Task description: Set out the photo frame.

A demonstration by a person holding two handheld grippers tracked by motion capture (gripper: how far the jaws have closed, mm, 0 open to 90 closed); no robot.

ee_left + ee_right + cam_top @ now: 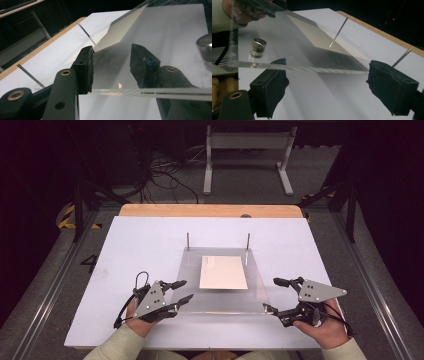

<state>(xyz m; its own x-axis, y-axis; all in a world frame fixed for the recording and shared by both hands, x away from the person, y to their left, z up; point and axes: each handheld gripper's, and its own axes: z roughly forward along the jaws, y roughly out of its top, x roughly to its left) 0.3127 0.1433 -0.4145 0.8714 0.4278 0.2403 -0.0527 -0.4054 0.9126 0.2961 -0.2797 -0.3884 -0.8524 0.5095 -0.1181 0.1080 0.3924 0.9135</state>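
A clear acrylic plate (220,297) lies in the middle of the white board (130,250), over a beige sheet of paper (223,272). Two thin metal pins (188,240) stand at the plate's far corners. My left gripper (187,290) is open at the plate's near left corner. In the left gripper view the plate's edge (150,91) runs across between the spread jaws of the left gripper (112,50). My right gripper (270,295) is open at the near right corner. In the right gripper view the plate's edge (307,68) hangs just above the wide-apart jaws of the right gripper (327,65).
A short metal cylinder (258,47) sits under the plate near one near corner. The board rests on a wooden tabletop (210,210). Beyond the table are a white frame (247,155) and floor cables (165,175). Bare board lies left and right of the plate.
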